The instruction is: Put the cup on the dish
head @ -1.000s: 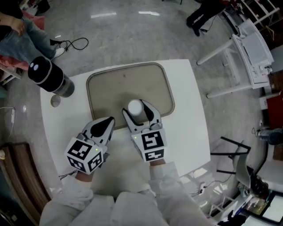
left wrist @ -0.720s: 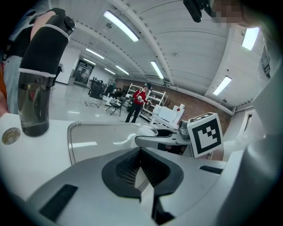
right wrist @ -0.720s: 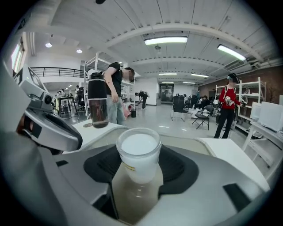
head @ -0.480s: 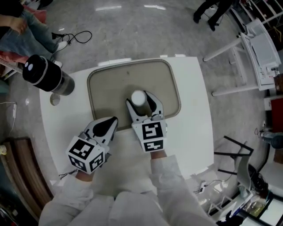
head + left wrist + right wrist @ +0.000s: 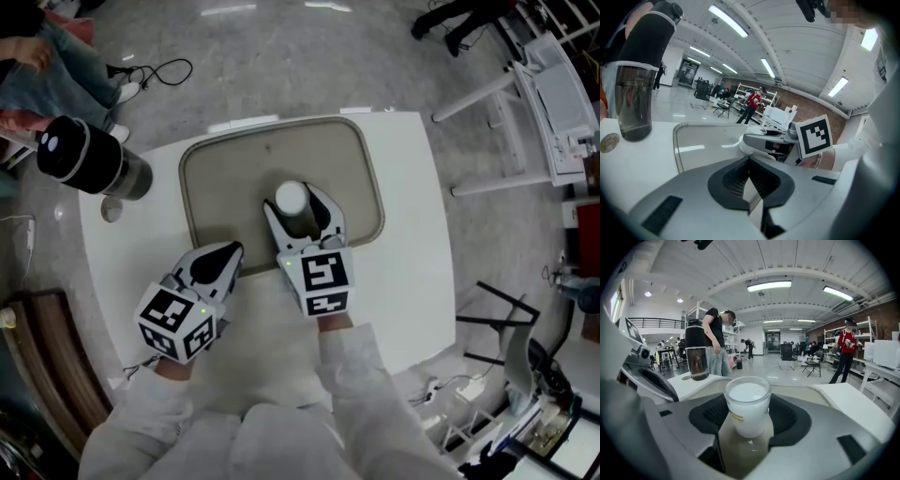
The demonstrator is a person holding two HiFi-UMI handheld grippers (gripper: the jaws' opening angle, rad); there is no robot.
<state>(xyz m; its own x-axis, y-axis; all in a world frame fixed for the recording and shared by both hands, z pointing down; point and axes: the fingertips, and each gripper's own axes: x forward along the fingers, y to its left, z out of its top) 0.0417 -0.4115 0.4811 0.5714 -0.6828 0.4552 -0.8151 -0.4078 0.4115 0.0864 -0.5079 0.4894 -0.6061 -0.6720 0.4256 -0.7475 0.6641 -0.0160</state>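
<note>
White table (image 5: 412,234) on a grey glossy floor (image 5: 281,66). We see a beige tray (image 5: 234,178) on the table's far half. The right gripper (image 5: 298,208) is clamped on the white cup (image 5: 292,199), pads against its sides. The cup is upright over the tray's near middle, and we can't tell if its base touches the tray. The left gripper (image 5: 225,255) has its jaws together with nothing in them. It sits low over the table at the tray's near left corner, just left of the right gripper.

A black bottle (image 5: 80,159) stands at the table's far left, with a small round disc (image 5: 111,211) just beside it. On the floor, a cable (image 5: 155,80) lies far left by a seated person (image 5: 37,66), and a white rack (image 5: 553,103) stands to the right. The right gripper view shows a big hall with strip lights (image 5: 768,286), shelving, chairs and a person in red (image 5: 846,350).
</note>
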